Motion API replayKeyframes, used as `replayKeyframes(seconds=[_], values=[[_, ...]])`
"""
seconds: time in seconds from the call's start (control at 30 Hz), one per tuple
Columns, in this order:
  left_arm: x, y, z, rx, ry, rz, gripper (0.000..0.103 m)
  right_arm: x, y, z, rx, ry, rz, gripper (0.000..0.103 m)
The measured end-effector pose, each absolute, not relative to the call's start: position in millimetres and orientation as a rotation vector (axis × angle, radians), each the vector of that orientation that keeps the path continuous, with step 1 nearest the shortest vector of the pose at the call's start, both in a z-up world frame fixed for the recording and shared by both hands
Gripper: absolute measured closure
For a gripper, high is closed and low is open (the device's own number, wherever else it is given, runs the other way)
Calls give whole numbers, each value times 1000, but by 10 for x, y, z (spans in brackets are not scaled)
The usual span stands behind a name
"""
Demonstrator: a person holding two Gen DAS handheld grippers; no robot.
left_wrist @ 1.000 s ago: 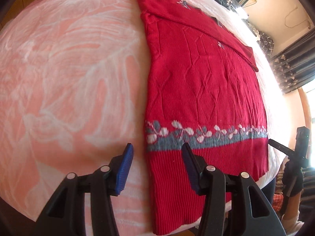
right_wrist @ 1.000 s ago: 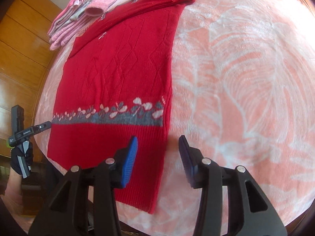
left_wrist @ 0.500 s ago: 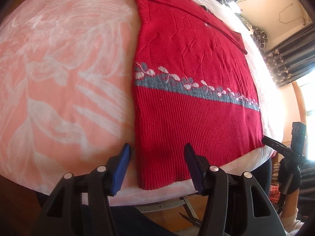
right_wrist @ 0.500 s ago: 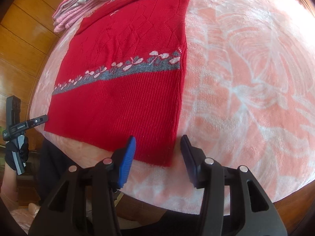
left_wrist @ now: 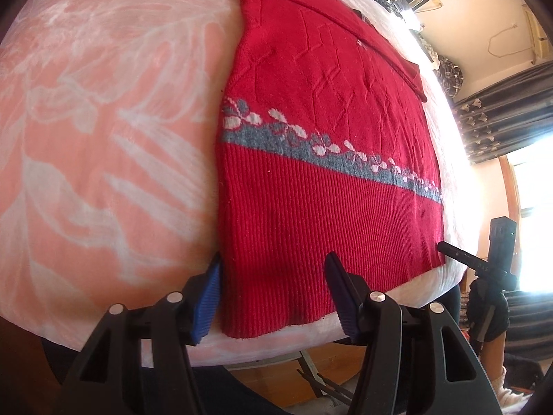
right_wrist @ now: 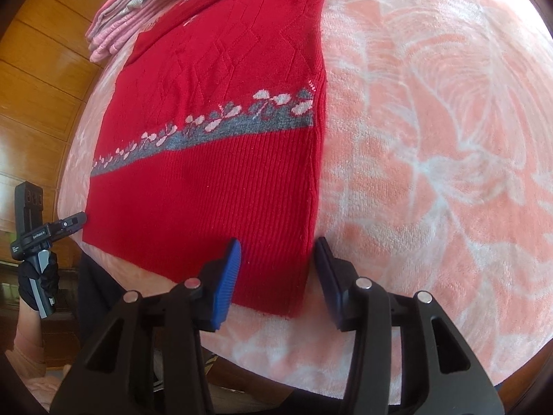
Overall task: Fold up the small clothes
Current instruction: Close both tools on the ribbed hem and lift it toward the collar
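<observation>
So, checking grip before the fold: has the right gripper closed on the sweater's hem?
No, the right gripper is open, its jaws straddling the red sweater corner.

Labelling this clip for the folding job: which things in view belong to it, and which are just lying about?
Job:
red sweater
left gripper, open
right gripper, open

Lying about:
pink clothes pile
peach floral blanket
dark curtain

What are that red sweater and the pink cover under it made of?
The sweater looks like knitted yarn, perhaps wool or acrylic: ribbed lower part, raised diamond pattern above, a grey band with white flowers knitted in. The cover looks like soft fleece or plush: fuzzy, matte pile with pale leaf shapes.
</observation>
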State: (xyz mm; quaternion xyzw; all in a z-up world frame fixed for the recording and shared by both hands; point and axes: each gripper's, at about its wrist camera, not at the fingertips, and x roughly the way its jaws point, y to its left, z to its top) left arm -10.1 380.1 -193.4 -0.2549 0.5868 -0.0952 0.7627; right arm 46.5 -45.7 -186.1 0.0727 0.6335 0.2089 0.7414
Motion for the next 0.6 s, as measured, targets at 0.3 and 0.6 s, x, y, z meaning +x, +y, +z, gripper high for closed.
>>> replayKeyframes(seconds=[0.3, 0.6], values=[[-122, 3804, -1979, -577, 1286, -181, 83, 458, -295, -1842, 122, 1378, 506, 90], [-200, 3837, -1850, -688, 1209, -221, 96, 458, -452, -1642, 275, 1356, 586, 94]])
